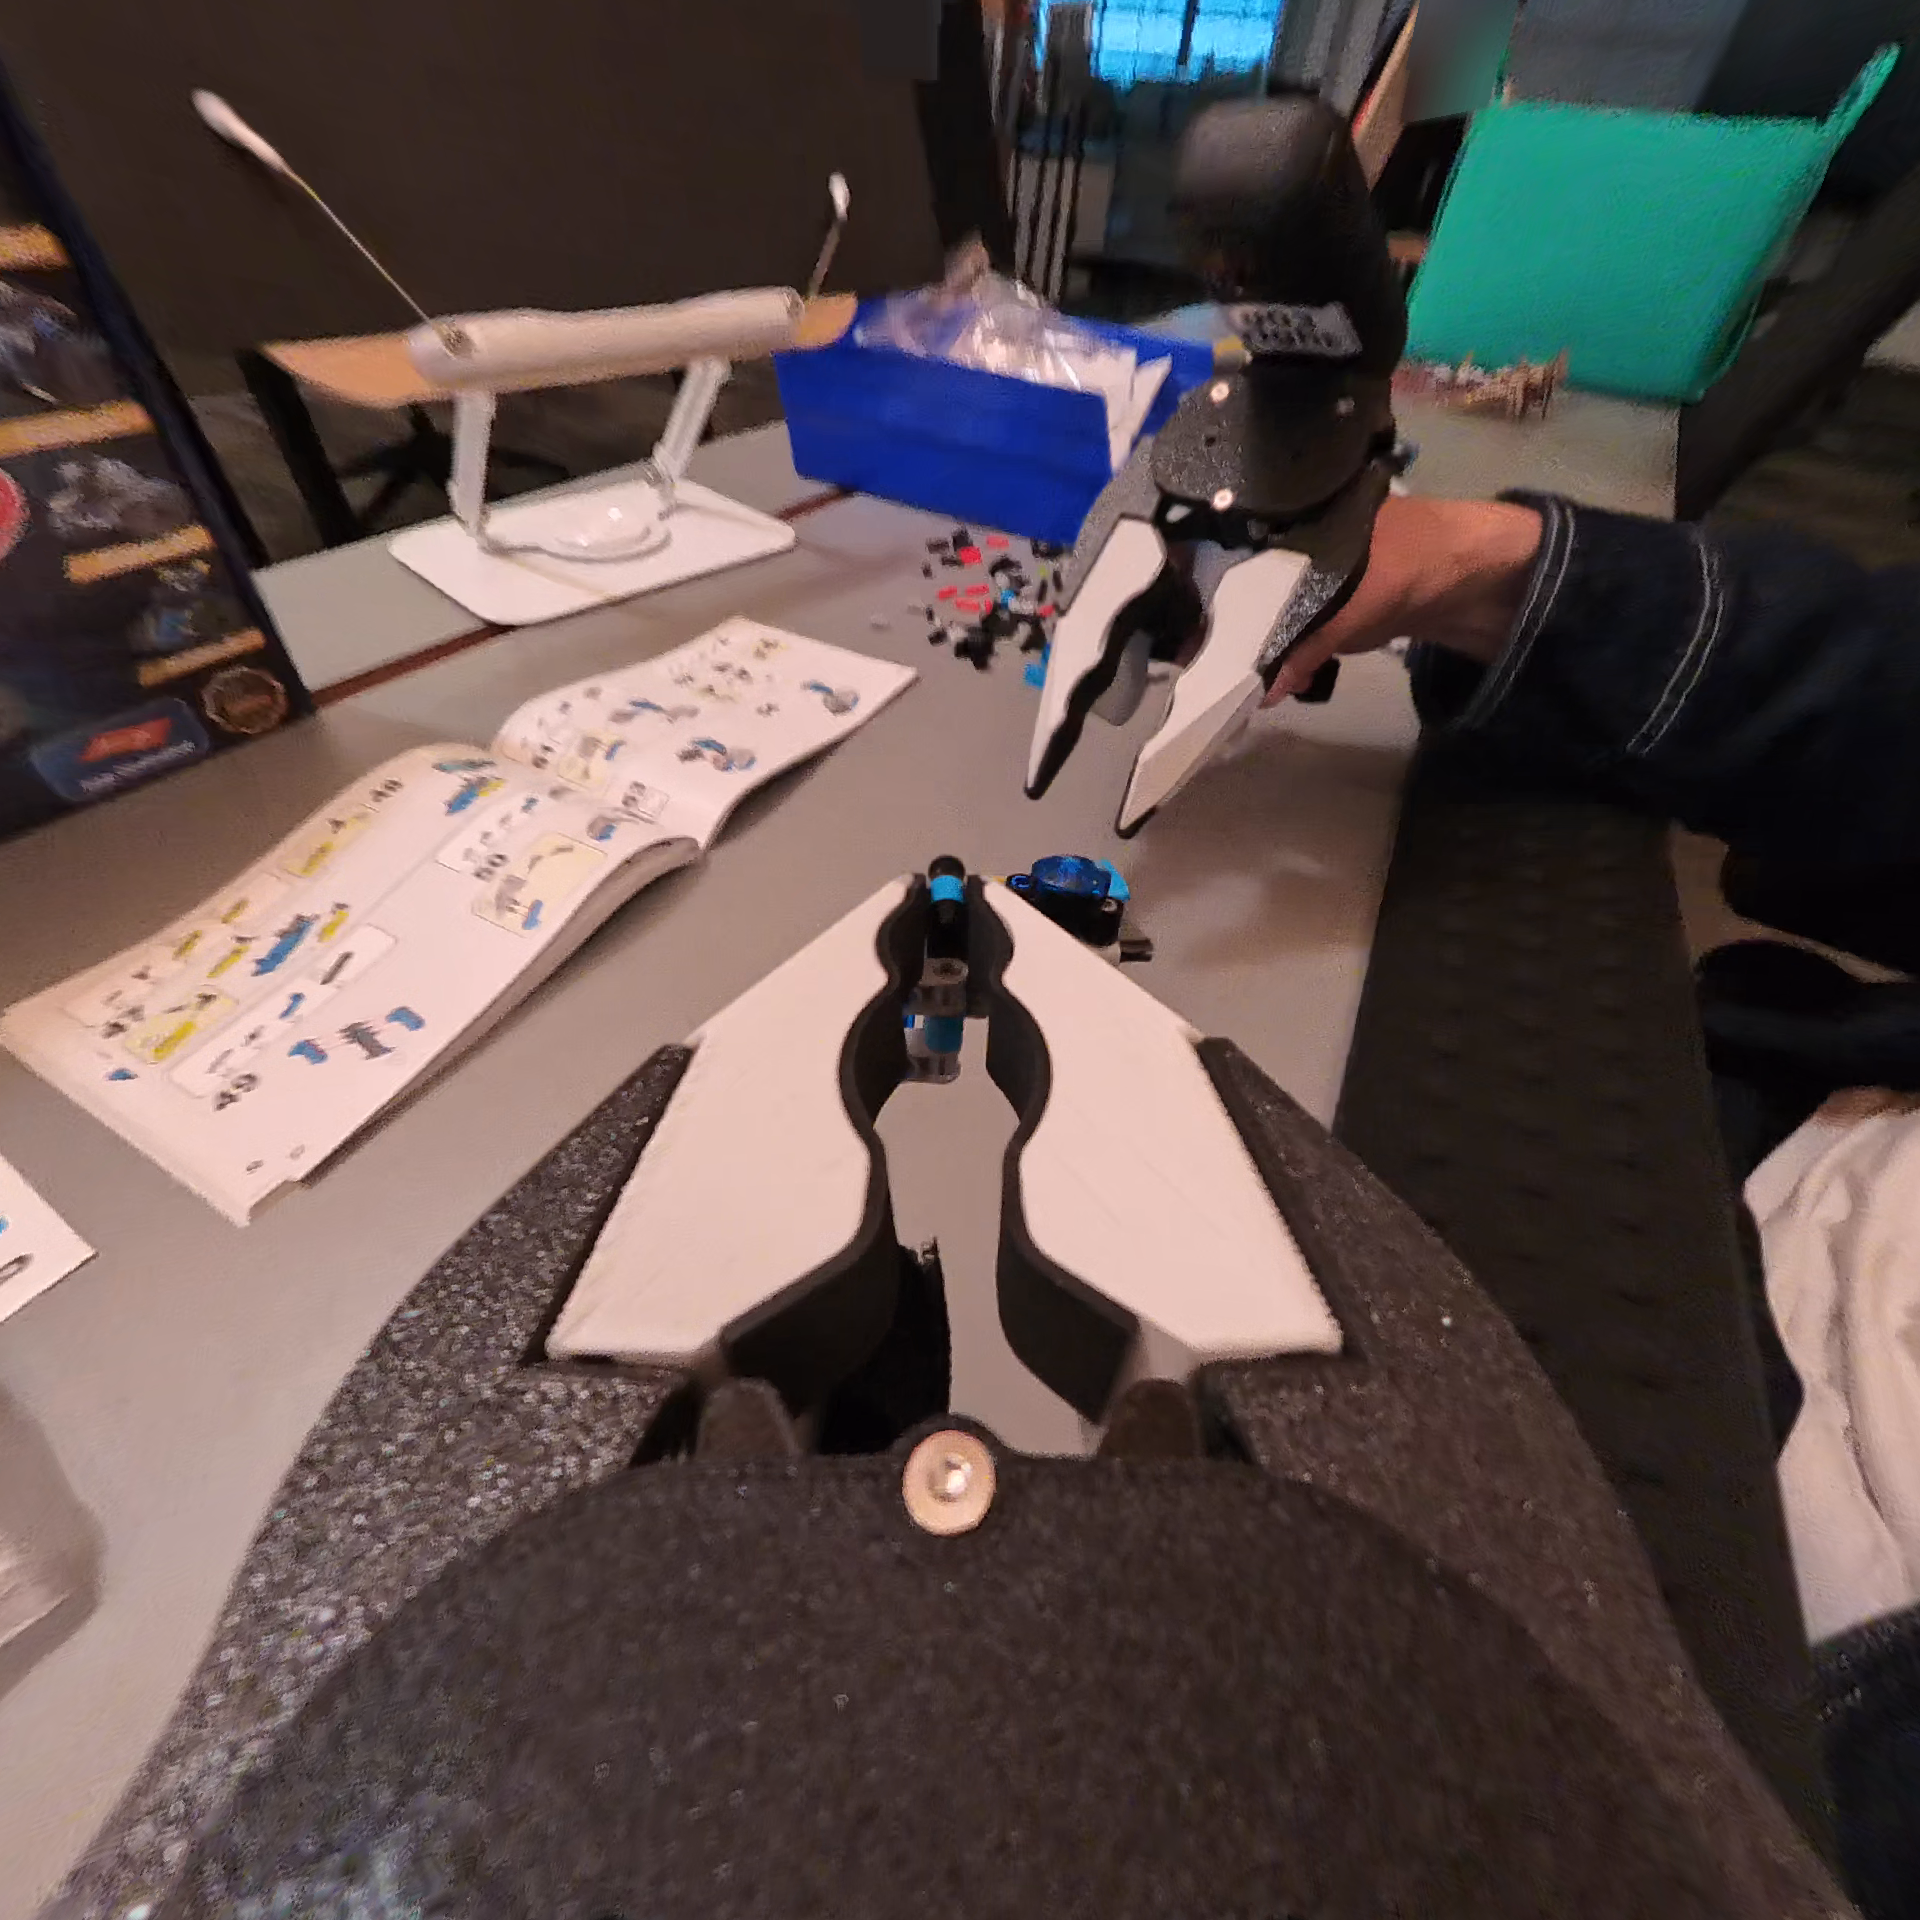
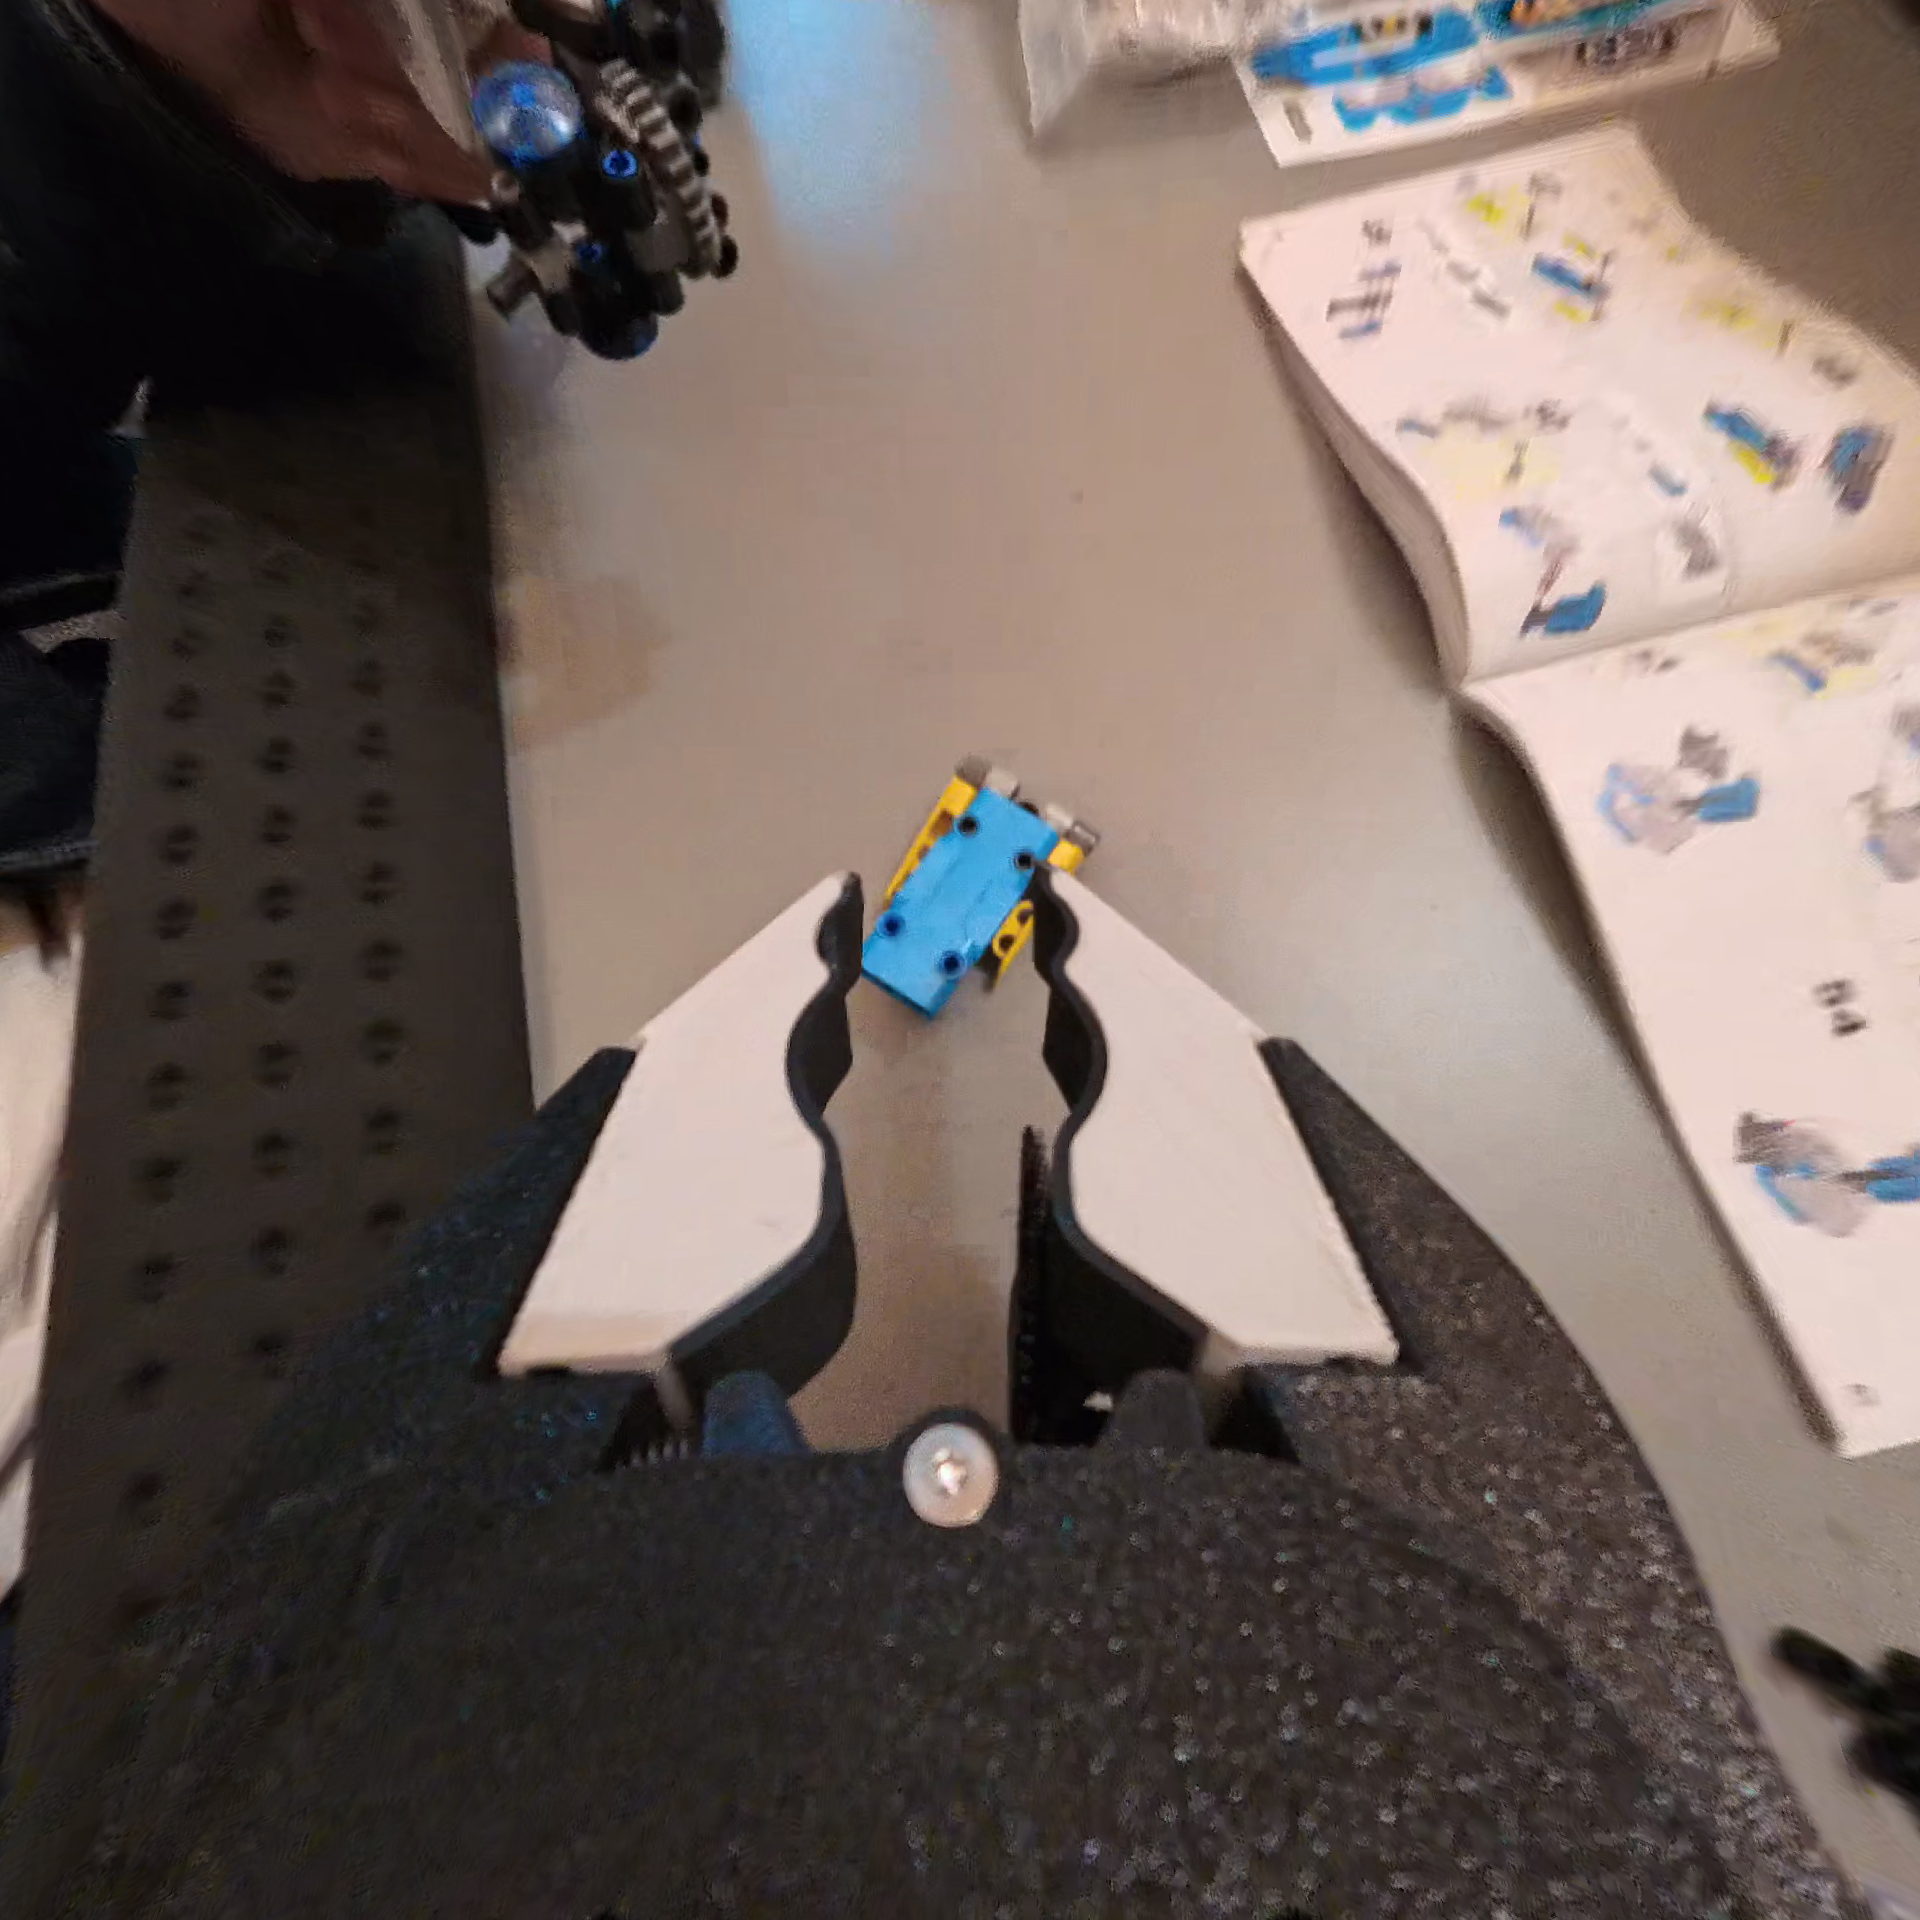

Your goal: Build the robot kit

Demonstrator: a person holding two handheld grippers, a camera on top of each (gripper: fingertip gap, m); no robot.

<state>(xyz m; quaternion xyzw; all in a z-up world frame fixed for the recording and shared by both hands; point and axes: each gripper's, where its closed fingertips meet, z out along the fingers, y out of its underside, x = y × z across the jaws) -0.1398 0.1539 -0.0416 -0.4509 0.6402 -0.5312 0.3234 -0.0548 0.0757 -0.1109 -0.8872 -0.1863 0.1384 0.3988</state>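
Note:
My left gripper (image 1: 948,894) is shut on a small black and blue brick assembly (image 1: 943,971) with a clear blue dome (image 1: 1070,881), held low over the grey table (image 1: 1247,935). The same assembly, with a grey gear, shows in the right wrist view (image 2: 613,197) at the top left. My right gripper (image 2: 945,899) is open. A blue and yellow brick piece (image 2: 961,904) lies on the table (image 2: 831,520) between its fingertips. The right gripper also shows in the left wrist view (image 1: 1086,808), tilted down, held by a hand (image 1: 1444,571).
An open instruction booklet (image 1: 468,883) (image 2: 1662,520) lies beside the grippers. A pile of loose small bricks (image 1: 987,603), a blue bin (image 1: 935,436), a white stand (image 1: 592,540) and a dark box (image 1: 104,520) are farther back. A black perforated strip (image 1: 1507,1039) (image 2: 281,831) runs along the table edge. There is about 15 cm between the tips of the two grippers.

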